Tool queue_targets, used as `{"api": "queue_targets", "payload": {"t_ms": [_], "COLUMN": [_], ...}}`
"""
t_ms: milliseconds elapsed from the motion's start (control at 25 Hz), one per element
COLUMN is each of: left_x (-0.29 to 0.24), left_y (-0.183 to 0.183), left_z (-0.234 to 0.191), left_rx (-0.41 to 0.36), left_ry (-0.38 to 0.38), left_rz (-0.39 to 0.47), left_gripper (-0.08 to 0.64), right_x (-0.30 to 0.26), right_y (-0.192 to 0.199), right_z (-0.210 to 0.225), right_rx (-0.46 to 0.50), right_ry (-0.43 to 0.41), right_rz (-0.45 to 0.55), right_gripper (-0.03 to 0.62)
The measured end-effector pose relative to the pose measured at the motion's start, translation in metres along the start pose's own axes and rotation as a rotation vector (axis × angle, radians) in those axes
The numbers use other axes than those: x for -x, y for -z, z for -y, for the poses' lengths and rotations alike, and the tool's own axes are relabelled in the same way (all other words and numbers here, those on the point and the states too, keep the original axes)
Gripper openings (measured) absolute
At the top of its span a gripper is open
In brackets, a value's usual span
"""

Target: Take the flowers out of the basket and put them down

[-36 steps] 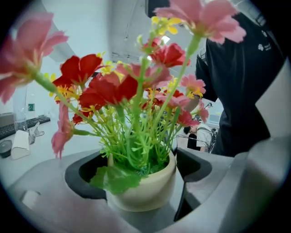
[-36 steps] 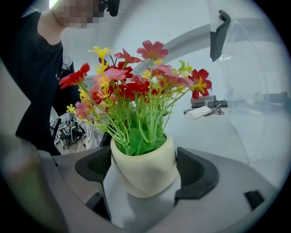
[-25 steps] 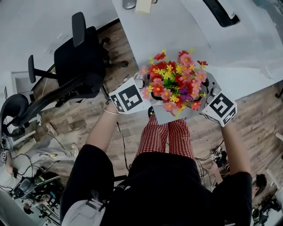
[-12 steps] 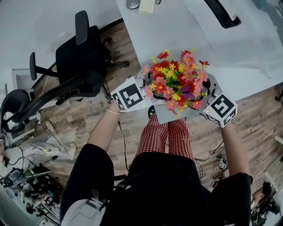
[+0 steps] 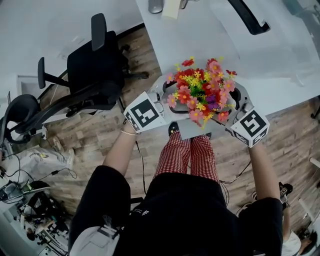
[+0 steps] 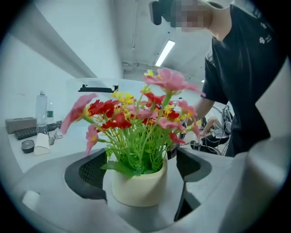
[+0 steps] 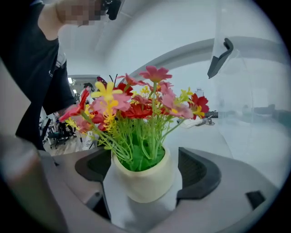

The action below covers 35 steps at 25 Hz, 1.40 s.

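A bunch of red, pink and yellow flowers [image 5: 201, 89] stands in a cream pot [image 6: 138, 184] near the edge of the white table [image 5: 200, 35]. No basket shows in any view. My left gripper [image 5: 167, 102] reaches in from the left, its black pads [image 6: 87, 172] close on both sides of the pot. My right gripper [image 5: 231, 107] comes from the right and its pads [image 7: 196, 172] press the pot [image 7: 144, 182] from the other side. The blooms [image 7: 136, 107] hide the pot in the head view.
A black office chair [image 5: 92, 70] stands on the wood floor to the left. A black handle [image 5: 247, 17] and small items [image 5: 162, 6] lie far back on the table. A keyboard and a bottle [image 6: 42, 107] sit at the table's far side. My legs are right below the flowers.
The flowers and both grippers have stayed together and drifted only slightly; the grip looks the same.
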<state>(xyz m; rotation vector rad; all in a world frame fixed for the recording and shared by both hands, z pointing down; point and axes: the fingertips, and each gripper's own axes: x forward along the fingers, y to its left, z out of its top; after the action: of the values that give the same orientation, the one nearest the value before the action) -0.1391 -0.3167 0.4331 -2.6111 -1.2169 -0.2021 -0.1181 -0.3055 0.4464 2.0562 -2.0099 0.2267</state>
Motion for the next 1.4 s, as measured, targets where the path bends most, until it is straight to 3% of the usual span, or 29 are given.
{"api": "queue_targets", "payload": {"t_ms": [240,520,1040,1400], "left_x": [0.011,0.020,0.039,0.051], "left_y": [-0.004,-0.007,-0.023,-0.048], "left_z": [-0.001,0.002,0.007,0.008], "left_rx": [0.005,0.019,0.077,0.054], "left_ry": [-0.041,-0.075,-0.156,-0.182], "left_rz": [-0.010,-0.032,0.011,0.033], "left_gripper": [0.476,0.476,0.476,0.476], "right_x": [0.003,0.011,0.036,0.046], "right_y": [0.000,0.005,-0.015,-0.022], "right_z": [-0.004,-0.007,-0.011,-0.008], "right_rx": [0.042,0.017,0.018,0.097], "right_ry": [0.013,0.001,0.029,0.070], "right_rz": [-0.046,-0.077,-0.017,-0.081], "right_gripper": [0.457,0.459,0.459,0.459]}}
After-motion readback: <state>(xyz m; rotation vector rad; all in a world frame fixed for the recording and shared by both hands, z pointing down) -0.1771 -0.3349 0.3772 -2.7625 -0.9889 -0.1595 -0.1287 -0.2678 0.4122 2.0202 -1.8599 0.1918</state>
